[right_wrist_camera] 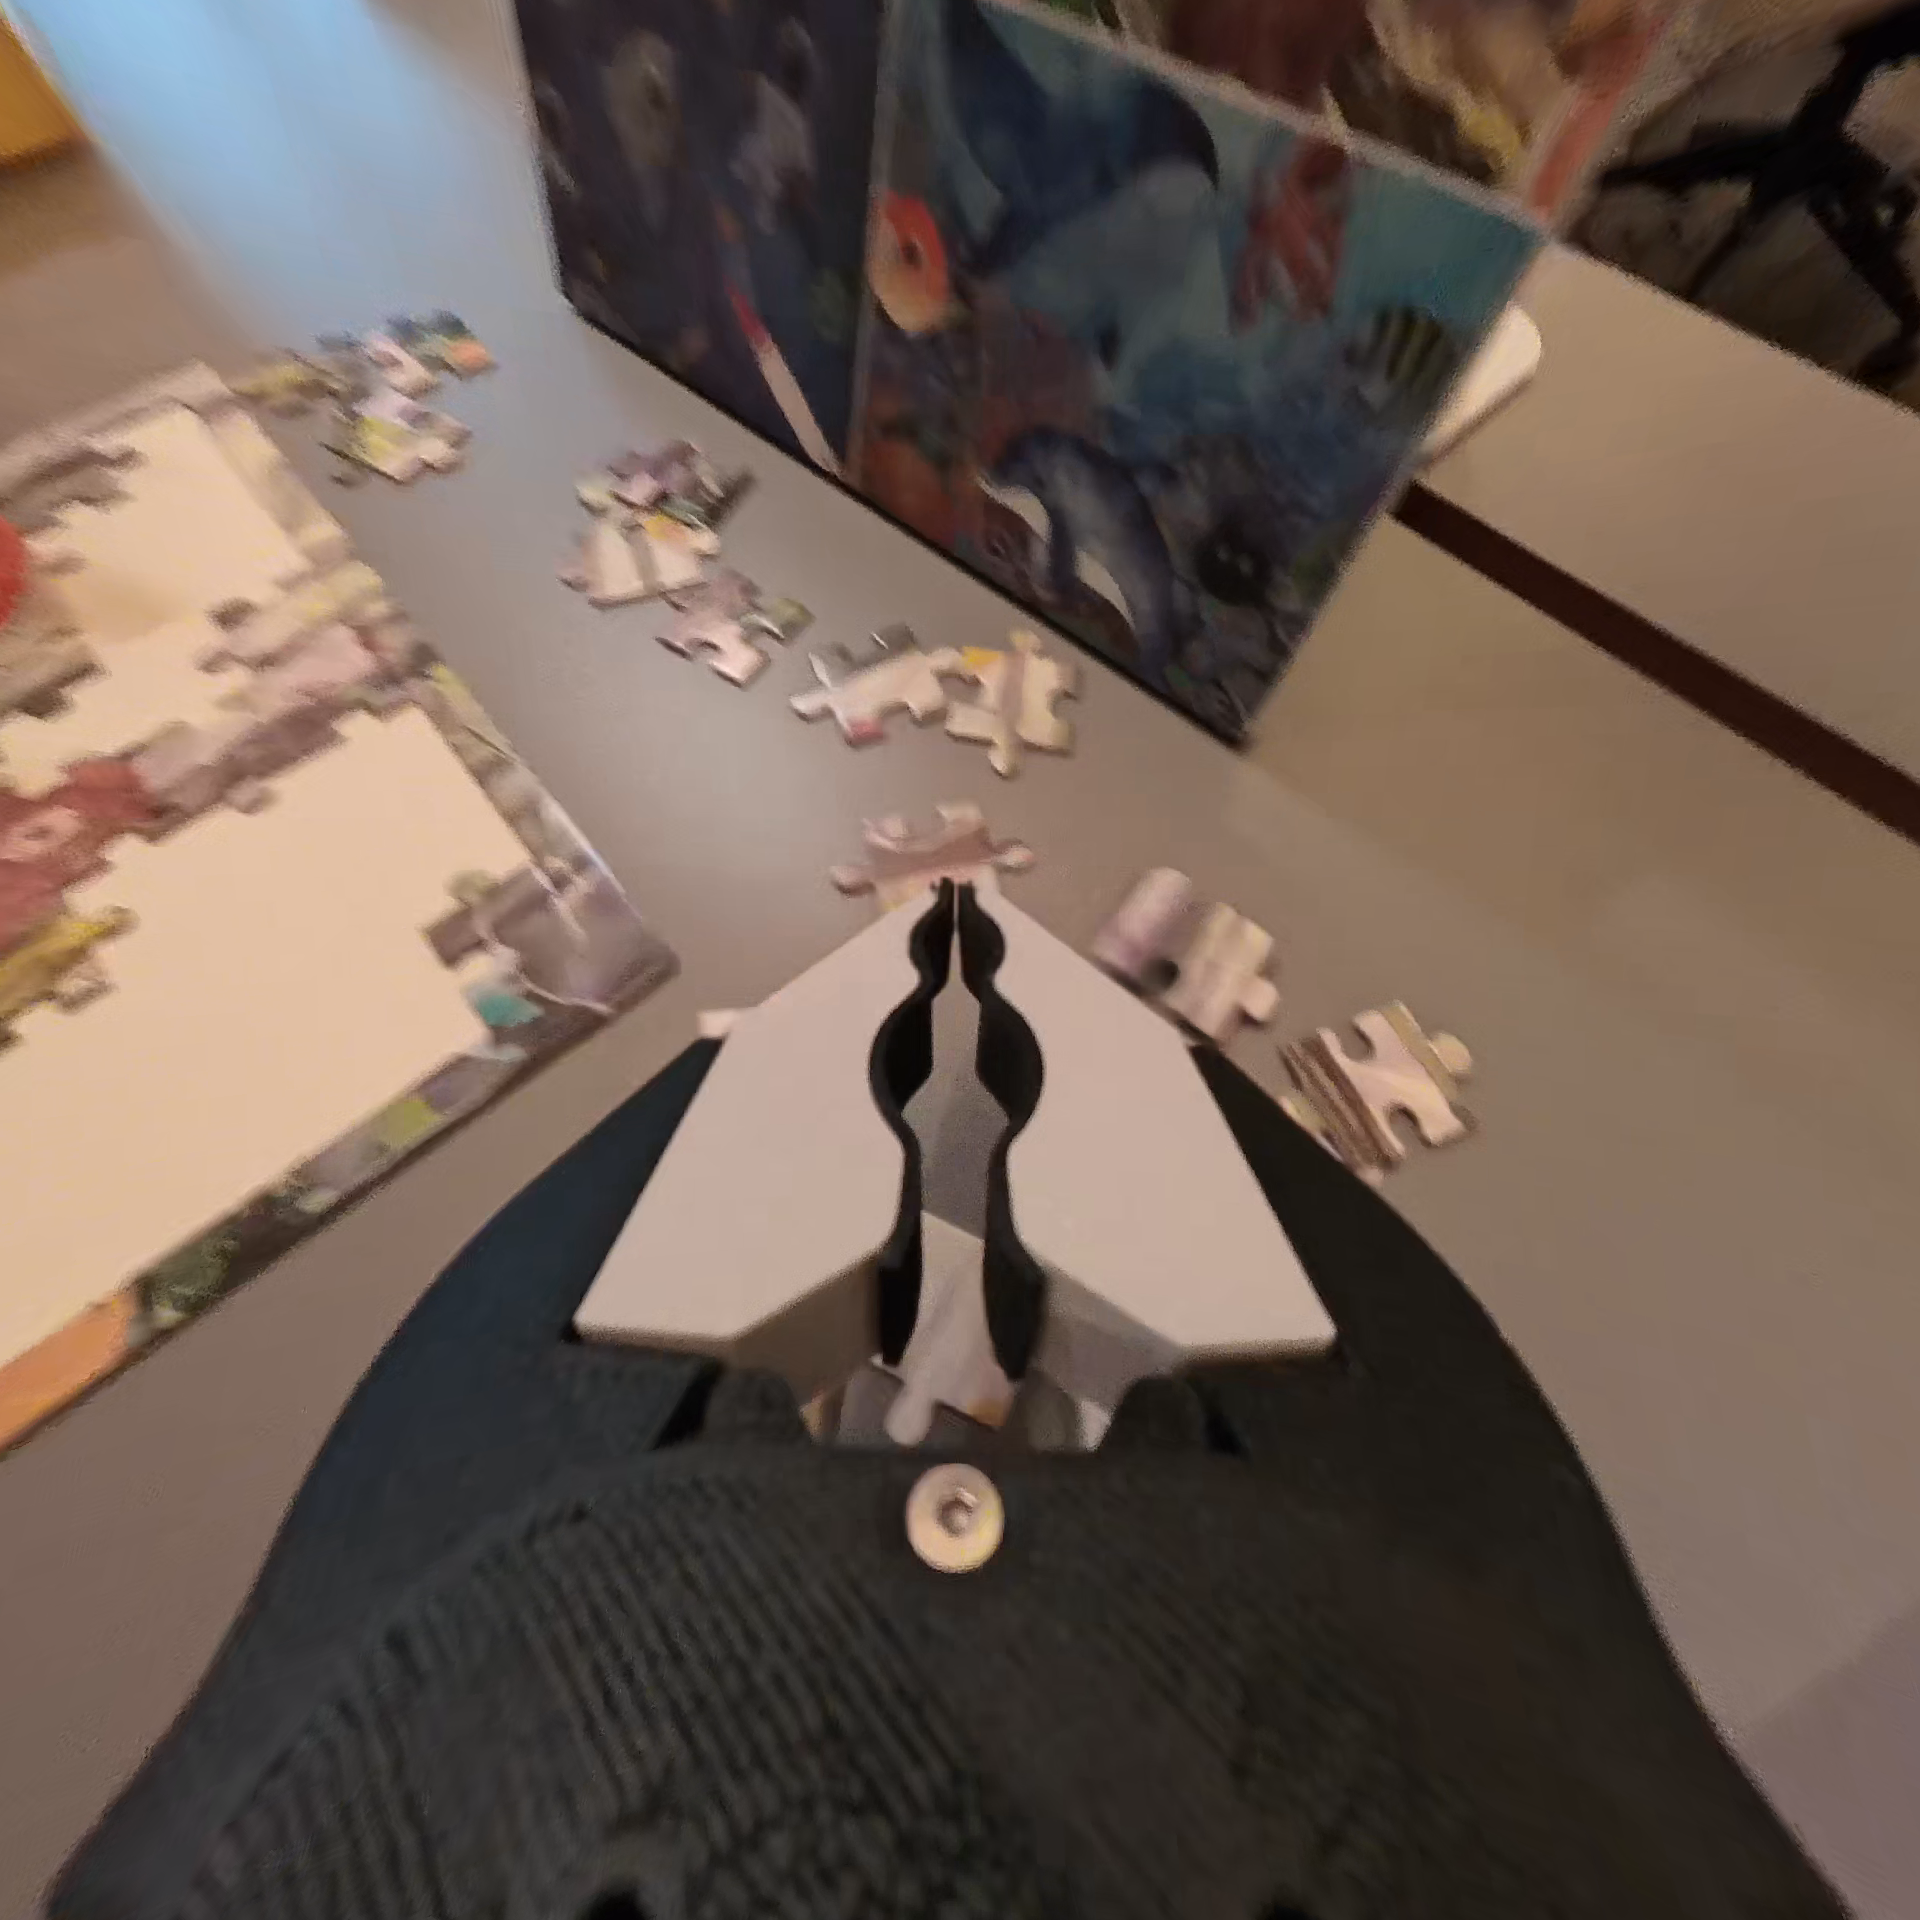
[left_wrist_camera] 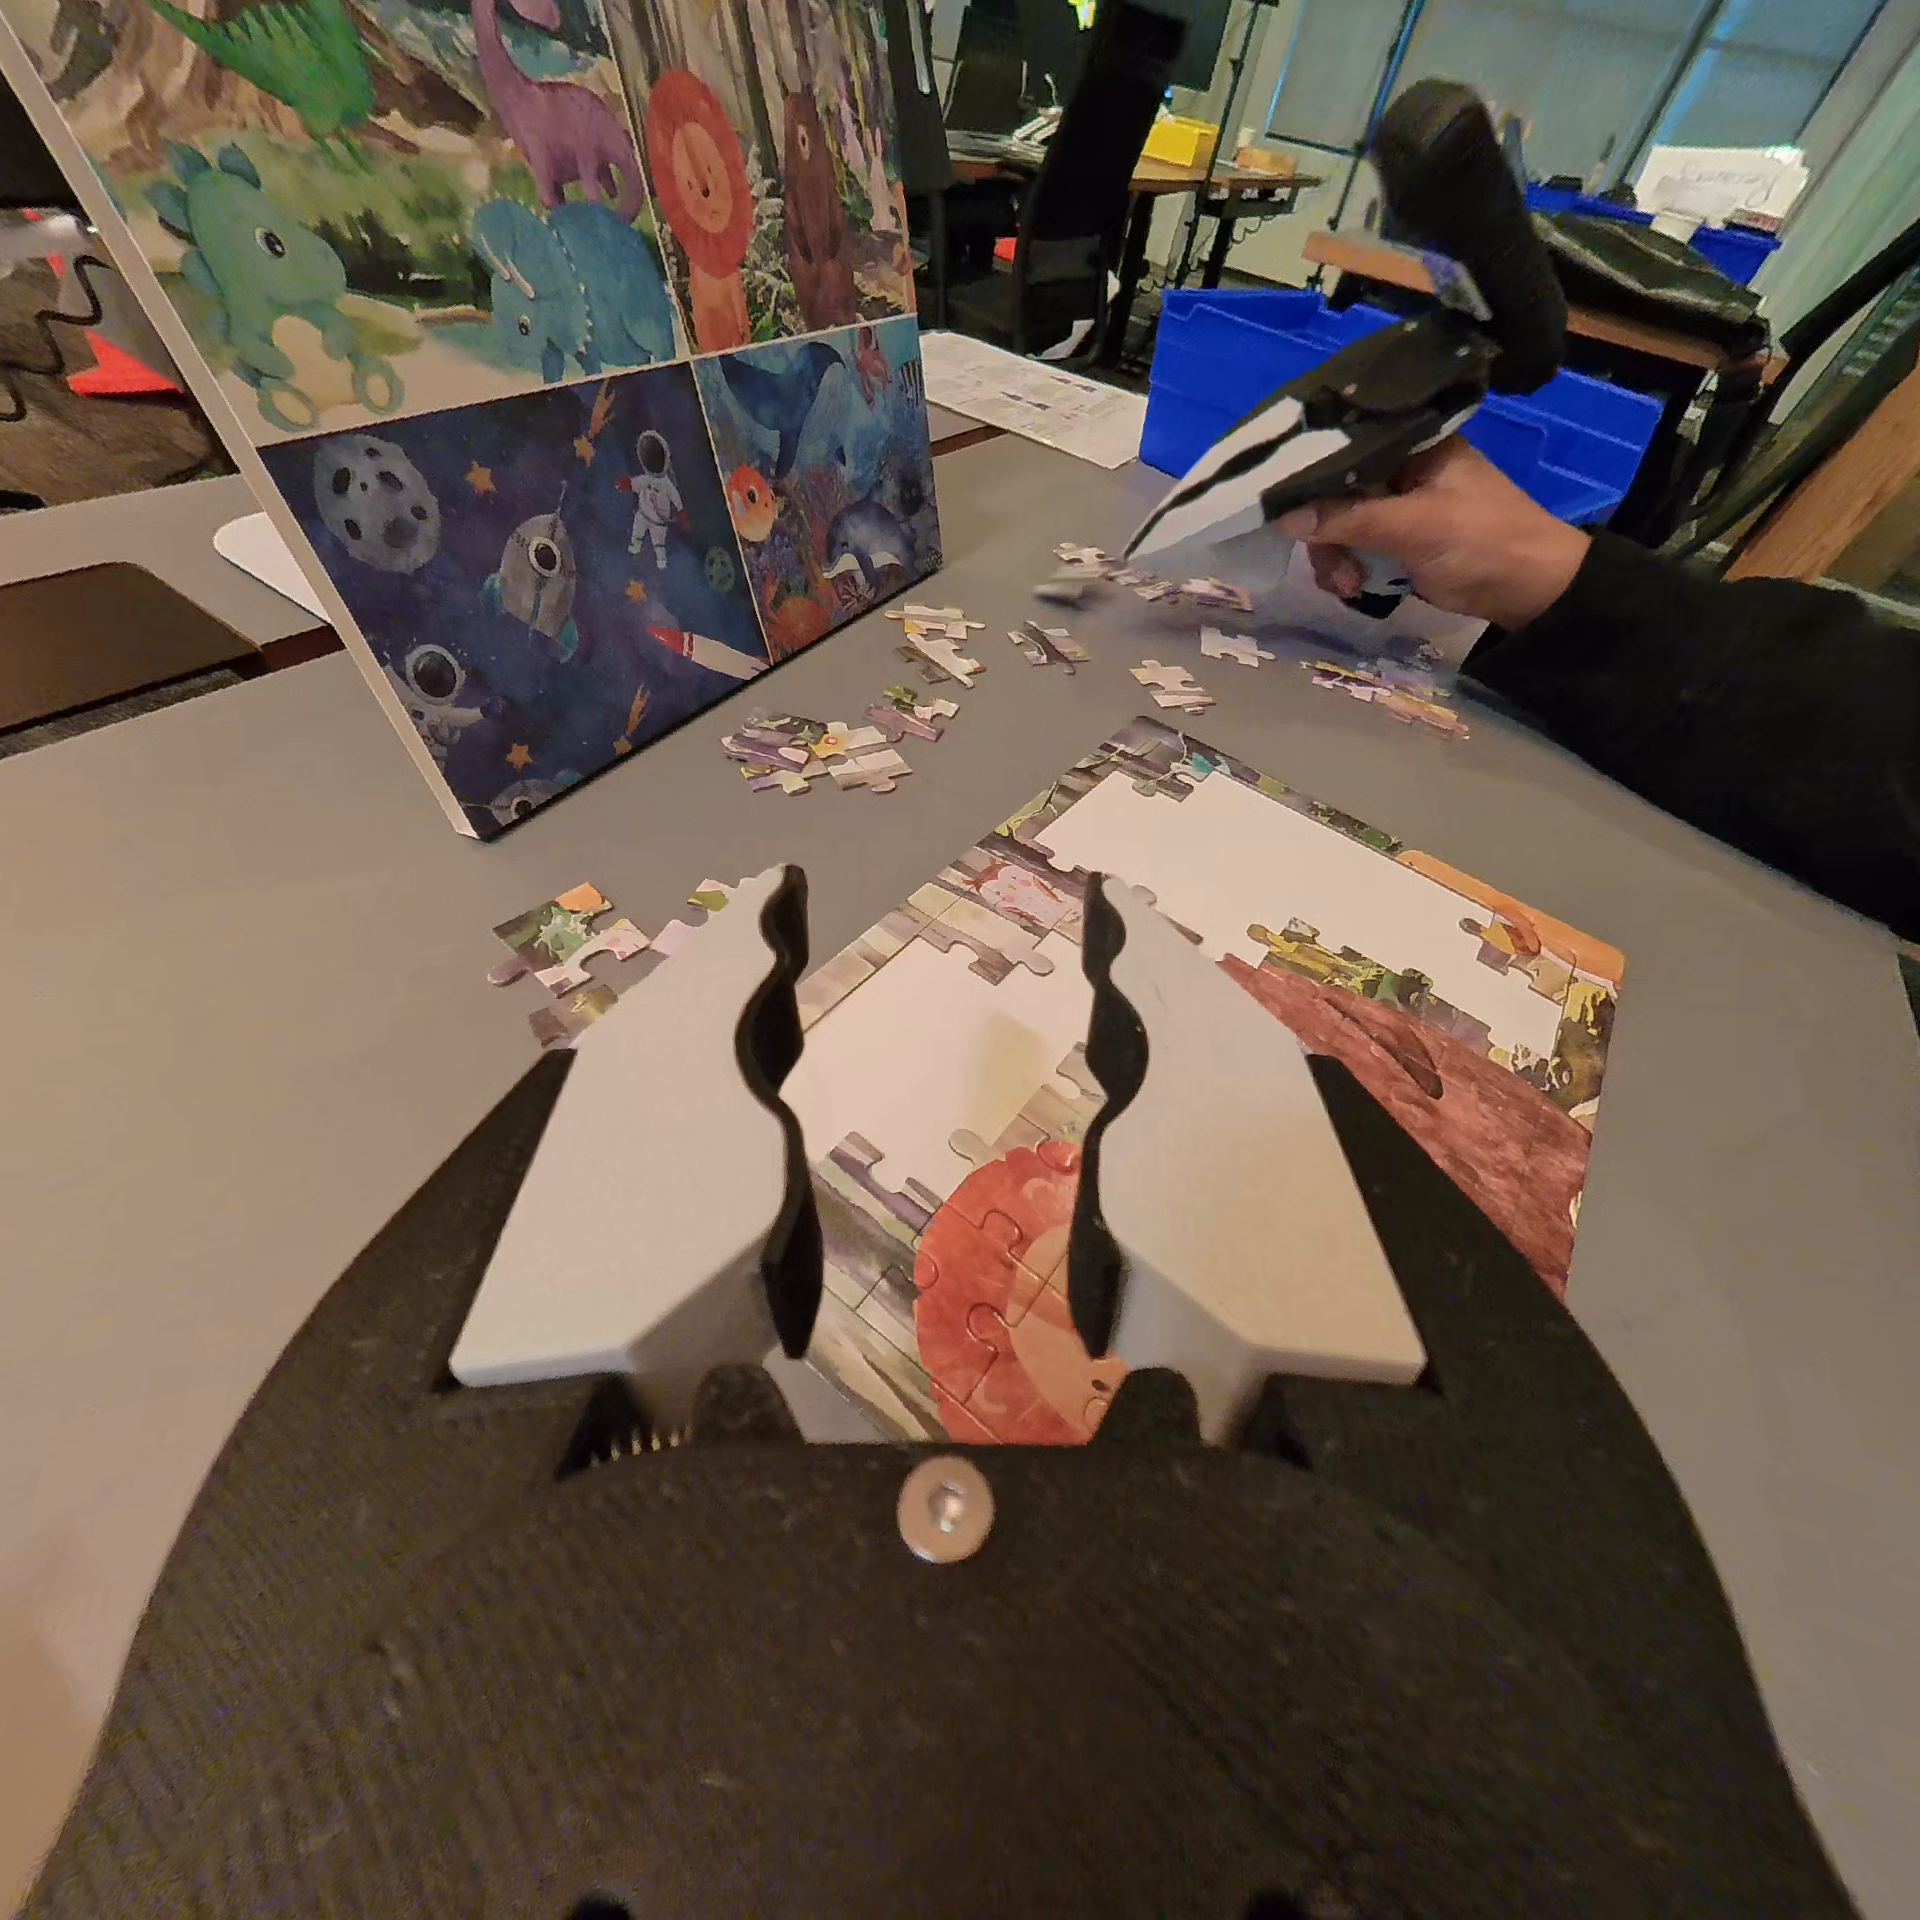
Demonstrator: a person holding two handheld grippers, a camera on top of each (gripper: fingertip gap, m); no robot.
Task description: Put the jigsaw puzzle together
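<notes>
Grey table [left_wrist_camera: 260, 935] carries the half-built jigsaw puzzle [left_wrist_camera: 1299, 914]: border mostly done, lion and brown bear areas filled, white gaps in the middle. Left gripper [left_wrist_camera: 945, 914] hangs over the puzzle's near end, jaws apart, nothing between them. Right gripper [right_wrist_camera: 948, 896] is beyond the puzzle's far edge among the loose pieces [right_wrist_camera: 675, 566], tips pinched together on 1 pale loose piece [right_wrist_camera: 930, 847]. Picture box [left_wrist_camera: 540, 416] stands tilted behind the puzzle. Right view is motion-blurred.
</notes>
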